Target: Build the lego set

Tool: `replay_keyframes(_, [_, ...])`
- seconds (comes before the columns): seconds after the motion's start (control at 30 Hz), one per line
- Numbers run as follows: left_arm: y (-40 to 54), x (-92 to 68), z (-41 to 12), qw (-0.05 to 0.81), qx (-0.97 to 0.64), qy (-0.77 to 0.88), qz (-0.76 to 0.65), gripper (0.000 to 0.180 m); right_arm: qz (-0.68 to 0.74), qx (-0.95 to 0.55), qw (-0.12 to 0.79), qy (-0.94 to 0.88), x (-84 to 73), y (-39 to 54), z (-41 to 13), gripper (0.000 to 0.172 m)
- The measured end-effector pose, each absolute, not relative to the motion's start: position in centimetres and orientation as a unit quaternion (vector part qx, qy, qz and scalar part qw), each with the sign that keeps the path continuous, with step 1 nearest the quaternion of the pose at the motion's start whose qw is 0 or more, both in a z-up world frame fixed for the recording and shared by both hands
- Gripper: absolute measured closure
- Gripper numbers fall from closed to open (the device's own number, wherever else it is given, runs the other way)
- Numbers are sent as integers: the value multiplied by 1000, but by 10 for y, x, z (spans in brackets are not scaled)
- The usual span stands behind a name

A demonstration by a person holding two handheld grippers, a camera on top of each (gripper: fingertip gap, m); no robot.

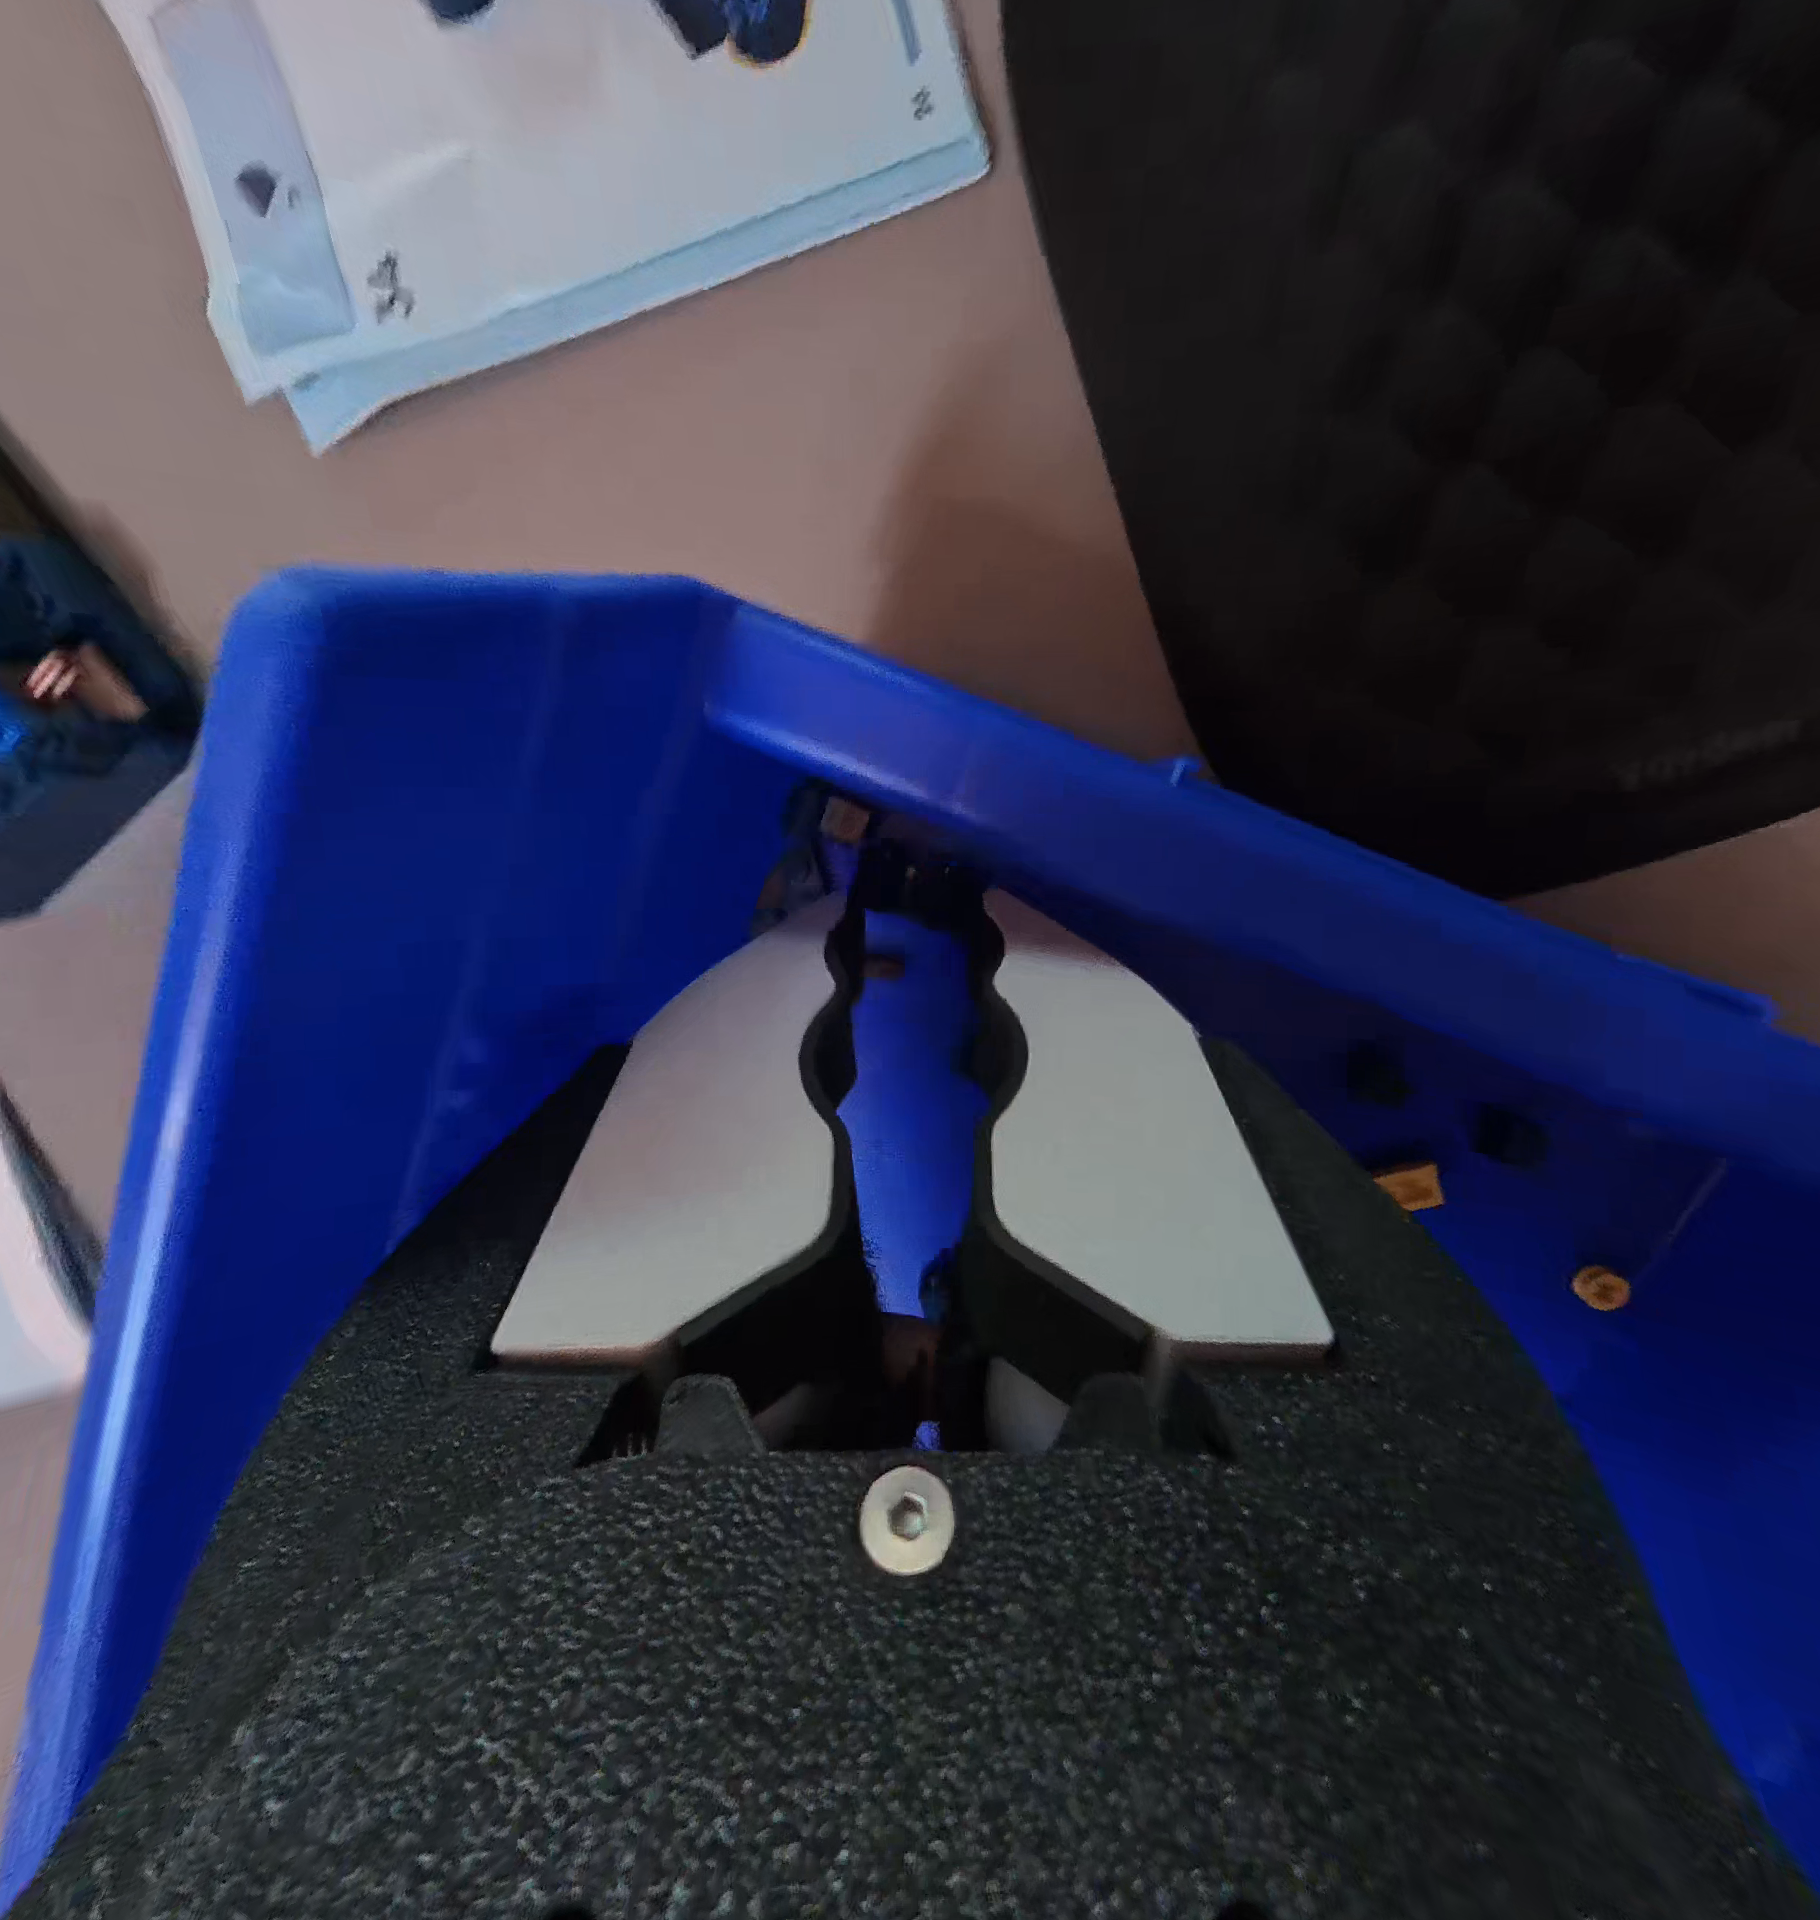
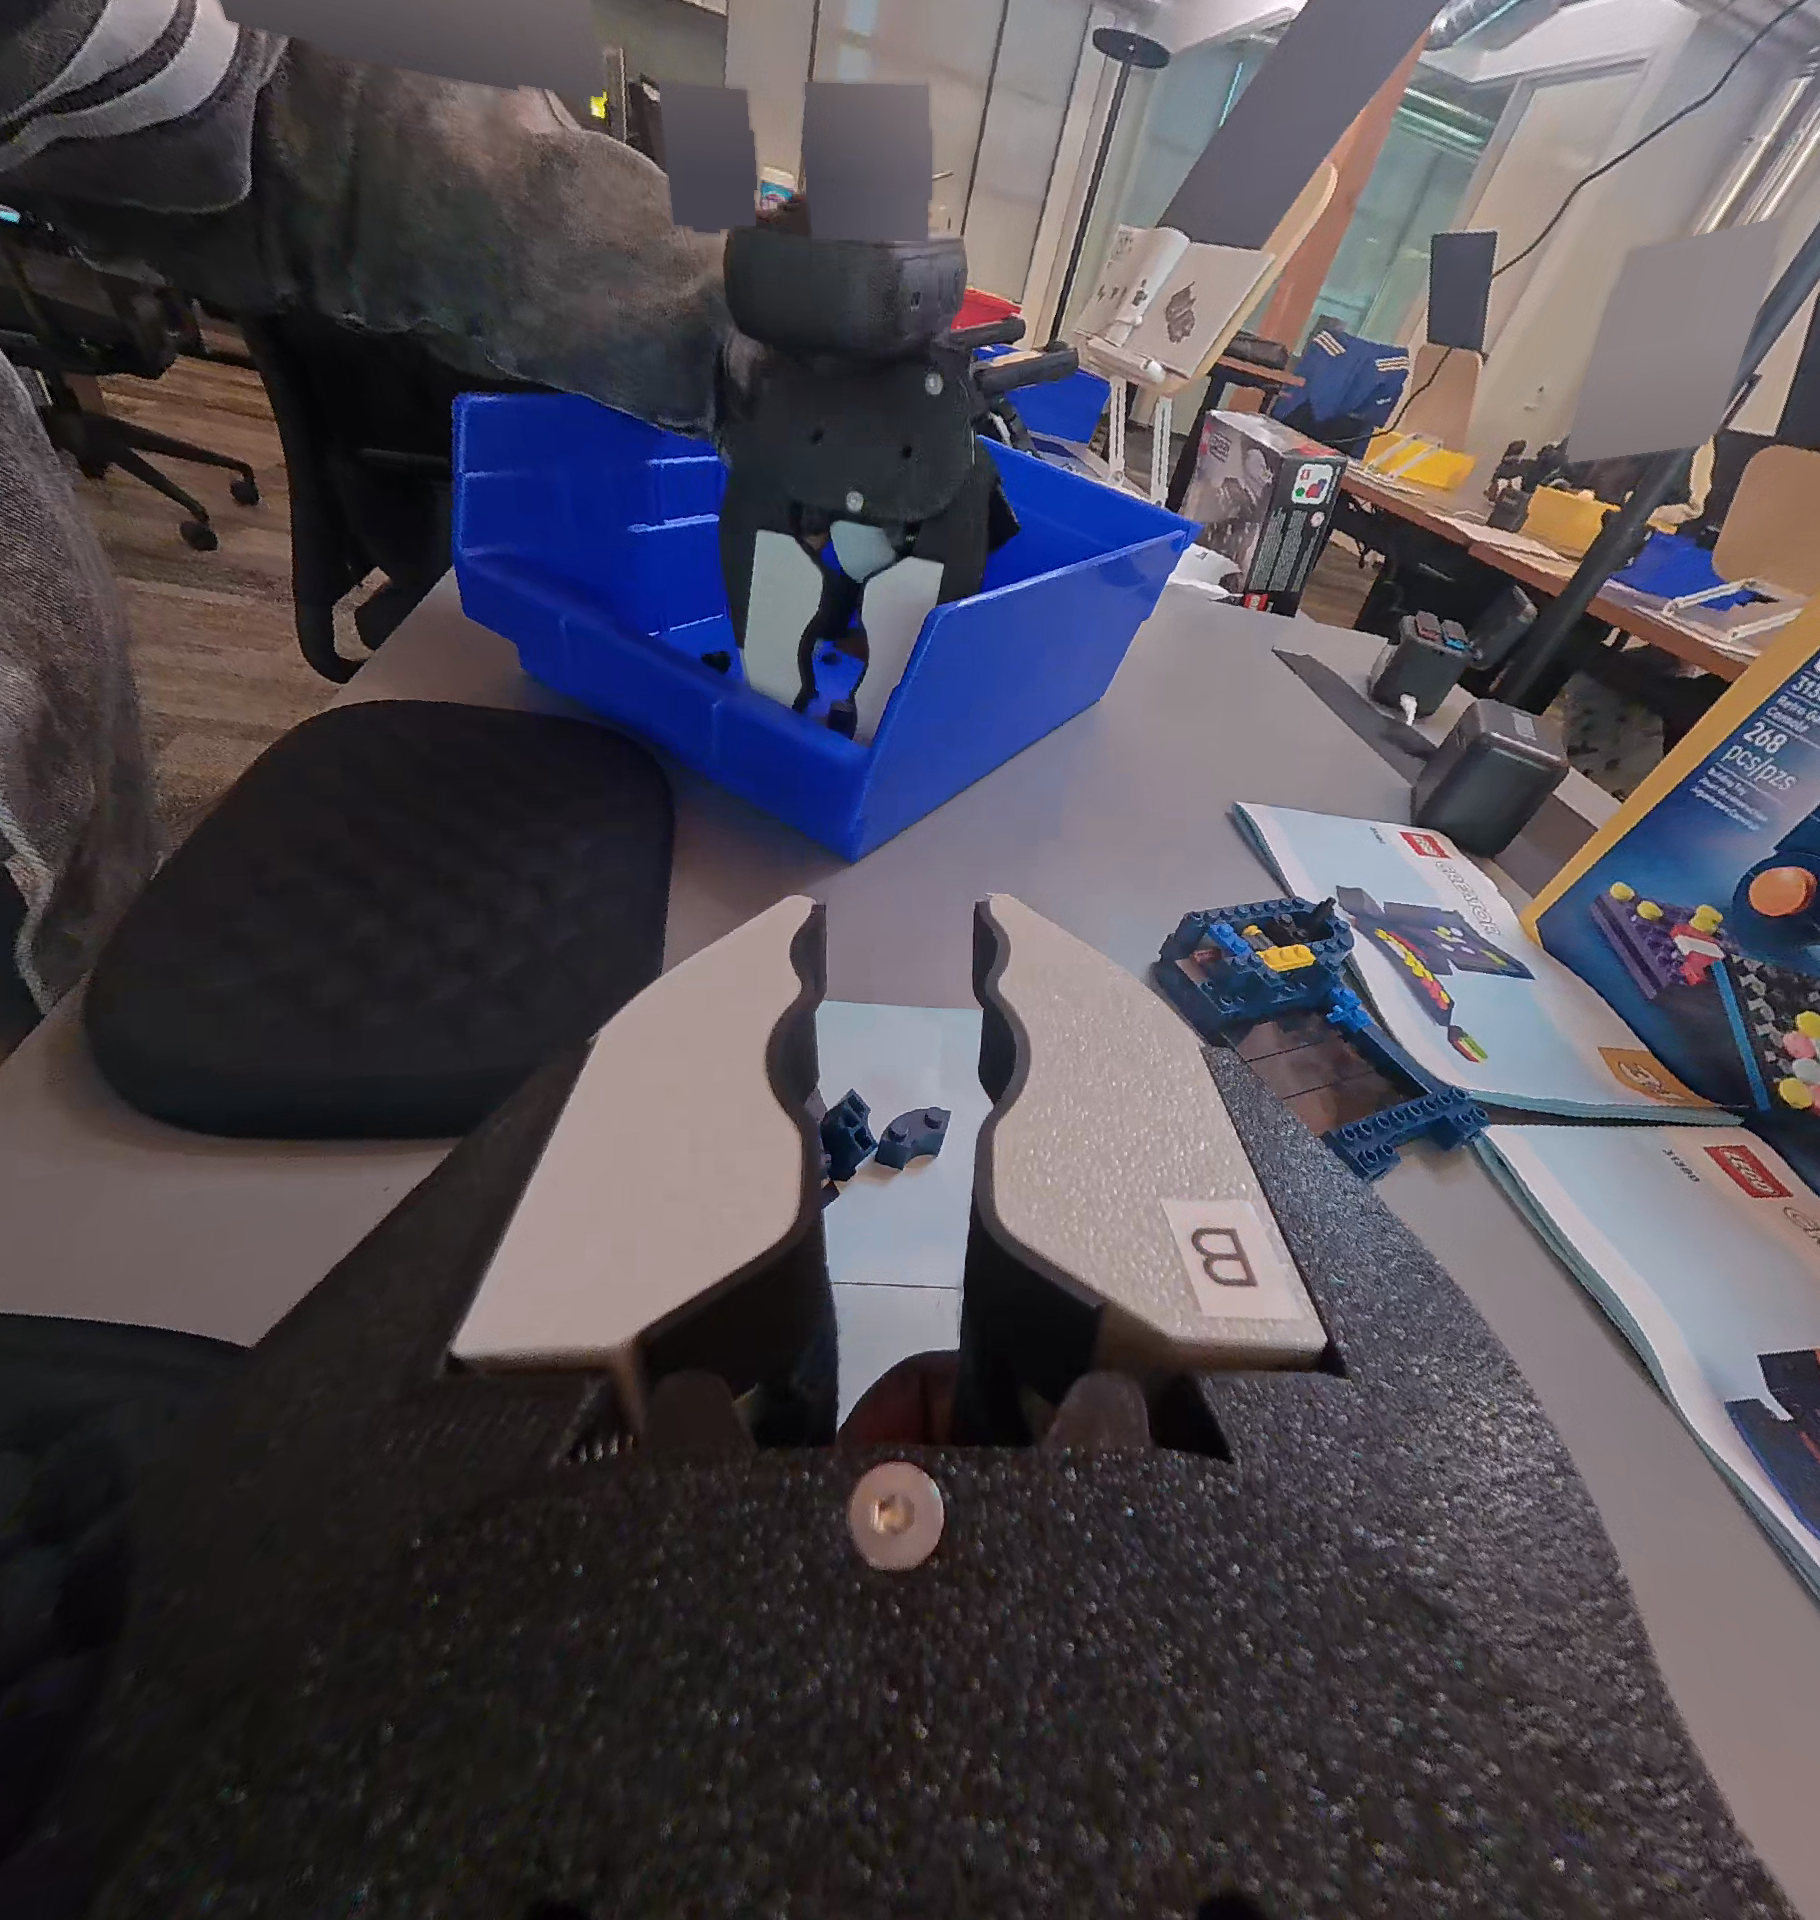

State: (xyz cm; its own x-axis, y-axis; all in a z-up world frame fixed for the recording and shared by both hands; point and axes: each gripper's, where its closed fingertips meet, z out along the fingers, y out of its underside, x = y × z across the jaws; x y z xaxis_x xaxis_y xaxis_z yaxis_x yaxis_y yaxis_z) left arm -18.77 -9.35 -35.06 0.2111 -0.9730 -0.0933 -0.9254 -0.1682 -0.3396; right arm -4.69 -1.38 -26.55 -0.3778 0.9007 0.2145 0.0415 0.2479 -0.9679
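Observation:
My left gripper (image 1: 916, 904) reaches down into a blue plastic bin (image 1: 418, 883), near an inner corner. A small black piece (image 1: 916, 868) sits between its fingertips and fills the gap there; the view is blurred. The right wrist view shows the same gripper (image 2: 831, 717) standing in the bin (image 2: 989, 675), its tips at a dark piece on the bin floor. My right gripper (image 2: 898, 914) is open and empty above the grey table (image 2: 1041, 831). Below it, two small dark blue bricks (image 2: 885, 1132) lie on a light blue sheet (image 2: 895, 1039), touching neither pad.
A black padded mat (image 2: 386, 914) lies left of the bin and also shows in the left wrist view (image 1: 1508, 416). A partly built blue brick model (image 2: 1259, 961), open booklets (image 2: 1425, 997) and a toy box (image 2: 1716, 831) lie at the right. A person's sleeve (image 2: 418, 208) is above the bin. My right fingertips sit around 20 cm from my left ones.

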Motion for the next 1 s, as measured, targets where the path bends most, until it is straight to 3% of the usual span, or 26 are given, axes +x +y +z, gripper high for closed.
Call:
replay_keyframes(0.17, [-82, -210, -307, 260, -812, 522, 4, 162, 504, -355, 429, -661, -47, -15, -264, 145])
replay_keyframes(0.27, [-66, -203, -251, 401, -825, 395, 48, 162, 511, -353, 427, -657, -47, -17, -262, 145])
replay_keyframes(0.4, [-65, -118, -181, 583, -765, 260, -89, 162, 516, -343, 442, -649, -45, -18, -254, 143])
replay_keyframes(0.5, [-60, -56, -165, 657, -692, 193, -228, 162, 530, -330, 461, -631, -39, -14, -239, 140])
replay_keyframes(0.57, [-47, -35, -181, 654, -675, 151, -307, 162, 558, -319, 466, -608, -30, -10, -223, 140])
replay_keyframes(0.77, [-25, -9, -228, 499, -657, 122, -552, 162, 560, -257, 442, -651, -7, -20, -222, 143])
replay_keyframes(0.93, [-20, 4, -249, 440, -694, 164, -546, 162, 526, -248, 445, -681, -10, -24, -235, 141])
replay_keyframes(1.0, [-13, 0, -249, 440, -696, 157, -545, 162, 516, -245, 446, -689, -10, -25, -237, 161])
